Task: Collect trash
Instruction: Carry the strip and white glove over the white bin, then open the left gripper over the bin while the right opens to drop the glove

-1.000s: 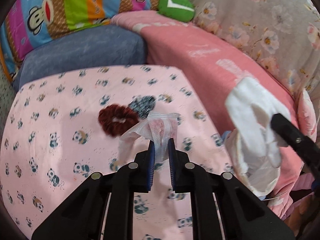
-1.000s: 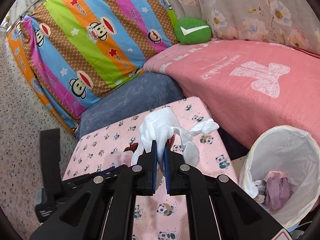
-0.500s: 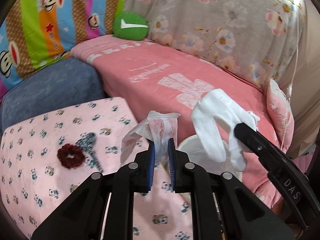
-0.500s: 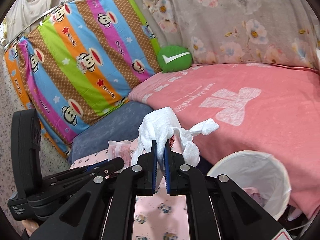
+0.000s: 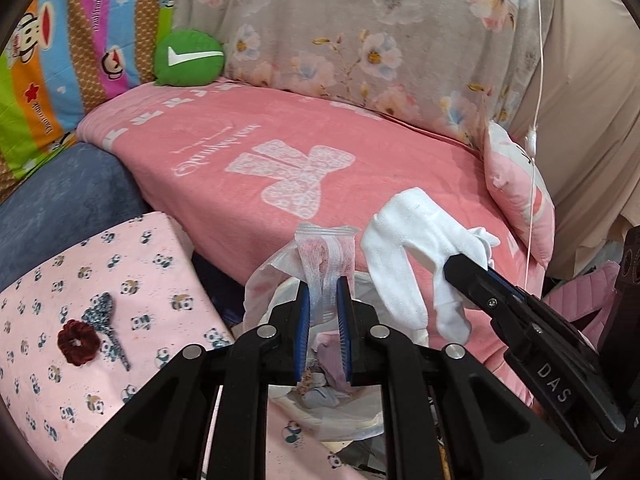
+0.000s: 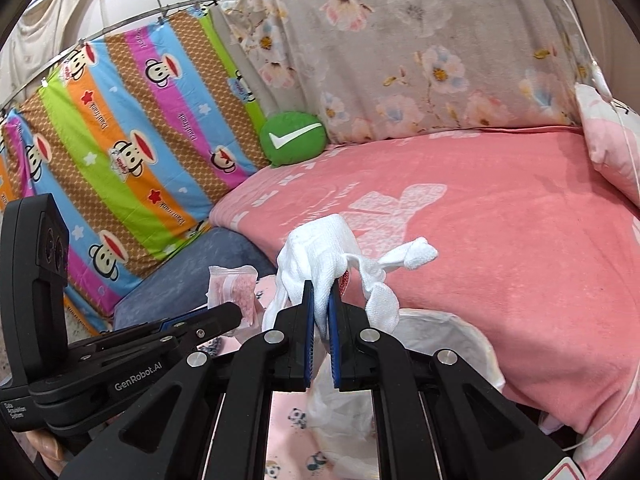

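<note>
The left gripper (image 5: pixel 323 292) is clamped on a crumpled clear plastic wrapper with pink contents (image 5: pixel 326 256), which stands up from between its blue pads. Just to its right, the right gripper (image 6: pixel 320 304) pinches a white fabric glove (image 6: pixel 320 258) — the glove's knotted fingers hang out to the side. Both pieces of trash are held above the white-lined round waste bin (image 6: pixel 452 328), whose rim shows directly behind the fingers; crumpled purple and grey scraps lie inside it. The bin stands between a pink panda-print cloth surface (image 5: pixel 80 280) and a pink towel-covered couch (image 5: pixel 248 140). On the panda cloth lie a dark red scrunchie (image 5: pixel 78 342) and a patterned hair tie (image 5: pixel 106 320), touching each other.
</note>
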A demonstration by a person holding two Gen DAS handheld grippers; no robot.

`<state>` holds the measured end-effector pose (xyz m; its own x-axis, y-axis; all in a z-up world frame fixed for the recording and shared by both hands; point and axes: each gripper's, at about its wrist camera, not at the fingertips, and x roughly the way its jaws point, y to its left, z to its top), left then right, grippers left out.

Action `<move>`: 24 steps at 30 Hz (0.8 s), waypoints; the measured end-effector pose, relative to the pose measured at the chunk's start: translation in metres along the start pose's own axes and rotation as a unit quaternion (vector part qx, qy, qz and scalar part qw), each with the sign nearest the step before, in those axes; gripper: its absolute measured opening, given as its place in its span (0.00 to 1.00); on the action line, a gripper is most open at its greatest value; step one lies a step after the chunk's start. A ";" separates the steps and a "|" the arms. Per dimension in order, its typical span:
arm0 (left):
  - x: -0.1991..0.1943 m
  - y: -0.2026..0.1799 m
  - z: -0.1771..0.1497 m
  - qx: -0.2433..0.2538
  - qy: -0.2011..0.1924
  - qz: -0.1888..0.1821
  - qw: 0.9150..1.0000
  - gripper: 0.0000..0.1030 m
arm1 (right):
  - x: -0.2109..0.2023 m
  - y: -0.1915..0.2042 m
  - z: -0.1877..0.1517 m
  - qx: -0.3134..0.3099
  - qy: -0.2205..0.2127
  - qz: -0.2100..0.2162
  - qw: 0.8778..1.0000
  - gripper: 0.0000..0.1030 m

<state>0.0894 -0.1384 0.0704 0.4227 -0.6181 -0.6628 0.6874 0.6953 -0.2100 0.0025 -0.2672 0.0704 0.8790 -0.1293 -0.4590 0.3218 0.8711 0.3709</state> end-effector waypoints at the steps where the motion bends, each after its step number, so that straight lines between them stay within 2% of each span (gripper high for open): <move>1: 0.003 -0.004 0.000 0.003 0.002 -0.001 1.000 0.12 | -0.001 -0.006 0.000 0.004 0.000 -0.003 1.000 0.08; 8: 0.015 -0.023 0.001 0.017 0.010 -0.018 1.000 0.14 | -0.004 -0.033 0.003 0.016 -0.001 -0.017 1.000 0.08; 11: 0.018 -0.028 0.001 0.023 0.013 -0.025 0.999 0.21 | -0.004 -0.039 0.003 0.018 -0.002 -0.021 1.000 0.08; 13: 0.019 -0.029 0.000 0.024 0.010 -0.009 1.000 0.49 | -0.004 -0.043 0.003 0.020 -0.002 -0.024 1.000 0.08; 15: 0.018 -0.028 -0.001 0.023 0.001 0.002 1.000 0.59 | -0.004 -0.044 0.002 0.022 -0.001 -0.025 0.999 0.08; 21: 0.017 -0.017 0.000 0.009 -0.001 0.022 1.000 0.60 | -0.002 -0.048 0.001 0.023 0.003 -0.026 0.999 0.08; 24: 0.014 -0.012 -0.001 0.001 -0.002 0.026 1.000 0.60 | -0.001 -0.048 0.000 0.021 0.004 -0.025 0.999 0.13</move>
<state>0.0872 -0.1552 0.0629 0.4611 -0.5822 -0.6696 0.6649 0.7264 -0.1737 -0.0132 -0.3087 0.0532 0.8589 -0.1679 -0.4839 0.3795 0.8430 0.3812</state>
